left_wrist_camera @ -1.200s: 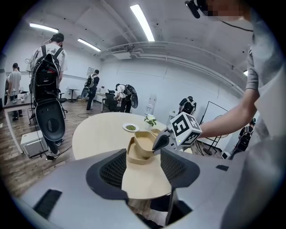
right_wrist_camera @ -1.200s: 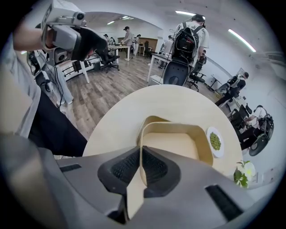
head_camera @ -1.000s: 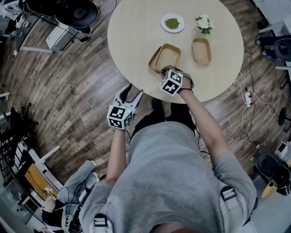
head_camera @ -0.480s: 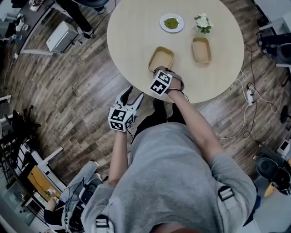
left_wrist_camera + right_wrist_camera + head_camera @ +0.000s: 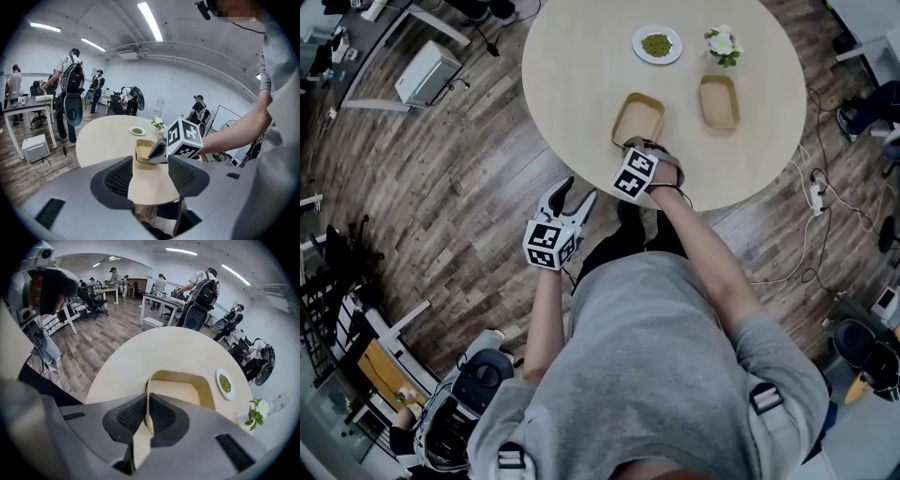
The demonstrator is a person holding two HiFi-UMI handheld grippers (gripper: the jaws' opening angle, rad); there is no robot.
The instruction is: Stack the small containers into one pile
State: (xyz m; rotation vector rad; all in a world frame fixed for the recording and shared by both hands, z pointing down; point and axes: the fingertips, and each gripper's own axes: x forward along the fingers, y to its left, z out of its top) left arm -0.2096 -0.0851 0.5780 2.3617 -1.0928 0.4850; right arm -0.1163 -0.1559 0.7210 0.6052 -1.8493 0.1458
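Pinches the near short wall of a tan, rounded-rectangular moulded-fibre container (image 5: 180, 391) with the right gripper (image 5: 147, 401), pressing its two dark ribbed pads (image 5: 130, 415) together on the thin rim so that only the wall's edge parts them. Points that gripper steeply down at the near side of a round, pale wooden worktop (image 5: 581, 56), with the pinched container lying straight ahead of the jaws, open side up and seemingly flat on the worktop. Looks doubled in outline from the left gripper's side, as of one shell seated inside another, though cannot tell for sure. Has a second tan container of the same shape (image 5: 718, 101) ahead and to the right of the right gripper, well apart from the pinched one, also open side up and touched by neither gripper. Has, farther ahead of the right gripper, a small round white plate with a green heap on it (image 5: 657, 44), and to the right of that plate a small white flower with green leaves (image 5: 724, 45), just beyond the second container. Holds the left gripper (image 5: 150, 159) off the worktop, back from and to the left of the right gripper, above a dark wood-plank floor (image 5: 441, 187), with its jaws spread wide and nothing between them. Faces, along those spread jaws, the worktop's near edge, the right gripper and the pinched container.
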